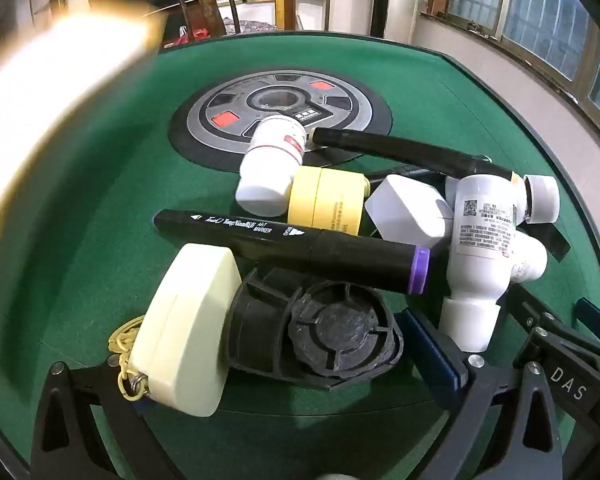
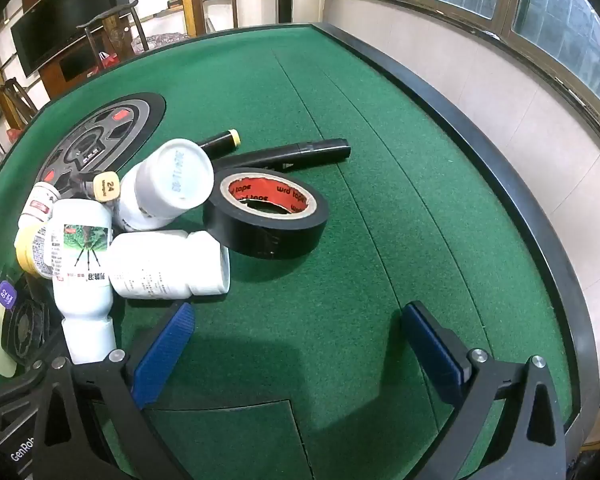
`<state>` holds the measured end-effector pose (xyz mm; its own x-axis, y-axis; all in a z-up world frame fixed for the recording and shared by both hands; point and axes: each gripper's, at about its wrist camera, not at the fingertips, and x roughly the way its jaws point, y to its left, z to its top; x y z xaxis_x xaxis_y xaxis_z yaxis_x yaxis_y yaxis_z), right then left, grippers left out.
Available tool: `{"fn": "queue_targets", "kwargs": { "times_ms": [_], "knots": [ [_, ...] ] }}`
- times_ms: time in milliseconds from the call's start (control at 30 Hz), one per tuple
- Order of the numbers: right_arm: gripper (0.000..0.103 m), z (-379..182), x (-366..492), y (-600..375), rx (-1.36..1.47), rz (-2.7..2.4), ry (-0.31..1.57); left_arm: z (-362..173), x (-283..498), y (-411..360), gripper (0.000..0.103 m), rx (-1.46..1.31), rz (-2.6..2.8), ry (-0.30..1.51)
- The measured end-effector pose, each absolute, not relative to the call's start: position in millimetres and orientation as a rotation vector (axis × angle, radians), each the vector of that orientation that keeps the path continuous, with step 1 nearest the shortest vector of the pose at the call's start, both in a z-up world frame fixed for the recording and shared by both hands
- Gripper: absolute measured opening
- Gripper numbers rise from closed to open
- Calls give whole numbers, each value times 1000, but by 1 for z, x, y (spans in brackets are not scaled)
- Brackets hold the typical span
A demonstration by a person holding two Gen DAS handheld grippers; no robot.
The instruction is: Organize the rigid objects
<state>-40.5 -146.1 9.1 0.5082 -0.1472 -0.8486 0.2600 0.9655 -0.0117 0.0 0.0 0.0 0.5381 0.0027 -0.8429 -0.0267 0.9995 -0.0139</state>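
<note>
Left gripper (image 1: 296, 364) is spread wide around the black plastic reel (image 1: 324, 332) and cream case (image 1: 188, 328), gripping nothing. Right gripper (image 2: 300, 344) gapes empty; the black tape roll (image 2: 266, 216) lies flat straight ahead, nearer this hand, pile (image 2: 84, 248) to its left.

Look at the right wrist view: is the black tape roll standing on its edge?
No, the tape roll lies flat on the felt, its red core facing up.

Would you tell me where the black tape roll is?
In the right wrist view, the black tape roll lies flat on the green felt table, right of the white plastic bottles.
</note>
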Motion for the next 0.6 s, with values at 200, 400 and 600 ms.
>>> {"fn": "queue_targets", "kwargs": {
  "times_ms": [200,400,600],
  "knots": [
    [103,9,-41,-146,125,-245,1009,0,0,0,103,-25,18,1005],
    [103,9,-41,-146,125,-245,1010,0,0,0,103,-26,17,1005],
    [103,10,-41,-145,125,-245,1009,0,0,0,103,-26,17,1005]
  ]
}}
